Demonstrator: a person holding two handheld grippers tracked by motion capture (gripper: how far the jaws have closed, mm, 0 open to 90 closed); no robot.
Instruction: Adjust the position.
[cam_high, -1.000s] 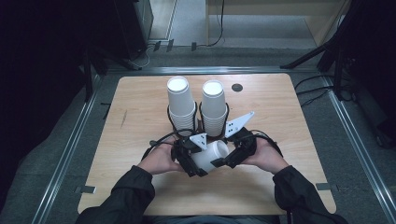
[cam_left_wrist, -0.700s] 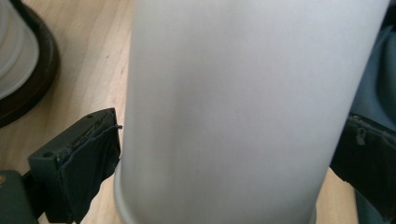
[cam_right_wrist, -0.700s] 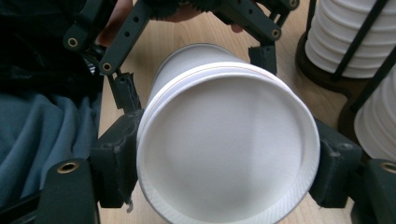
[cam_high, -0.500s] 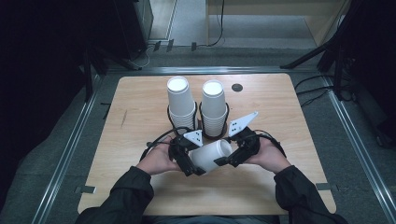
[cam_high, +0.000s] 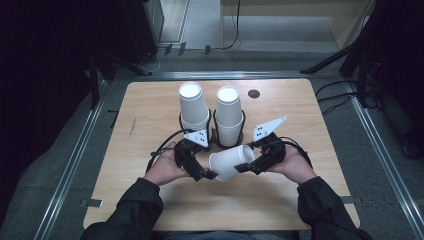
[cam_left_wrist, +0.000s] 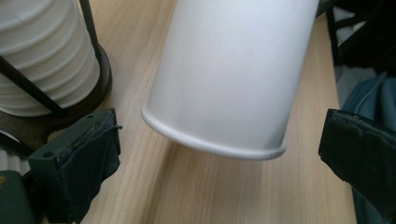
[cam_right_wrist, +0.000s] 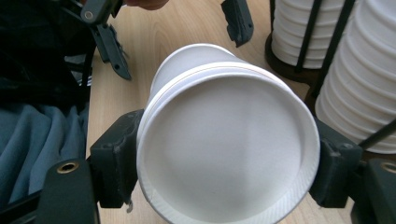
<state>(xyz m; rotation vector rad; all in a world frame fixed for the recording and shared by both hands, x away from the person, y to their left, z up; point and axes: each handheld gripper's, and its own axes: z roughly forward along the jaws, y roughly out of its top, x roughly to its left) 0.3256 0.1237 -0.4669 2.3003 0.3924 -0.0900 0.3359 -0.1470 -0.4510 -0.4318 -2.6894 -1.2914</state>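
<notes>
Gripping a white paper cup (cam_right_wrist: 224, 140) by its base end, the right gripper (cam_high: 250, 162) holds it sideways above the table (cam_high: 150, 120). Its rim end lies between the left gripper (cam_high: 200, 167) pads, whose jaws have just opened clear of it. Behind stand two cup stacks (cam_high: 229, 117) in wire holders.

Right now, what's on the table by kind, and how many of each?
Stacks of white paper cups in wire holders: 2 (left stack, right stack)
Loose white paper cup, held in the right gripper: 1
Dark round spot on the tabletop: 1
Total: 4
</notes>
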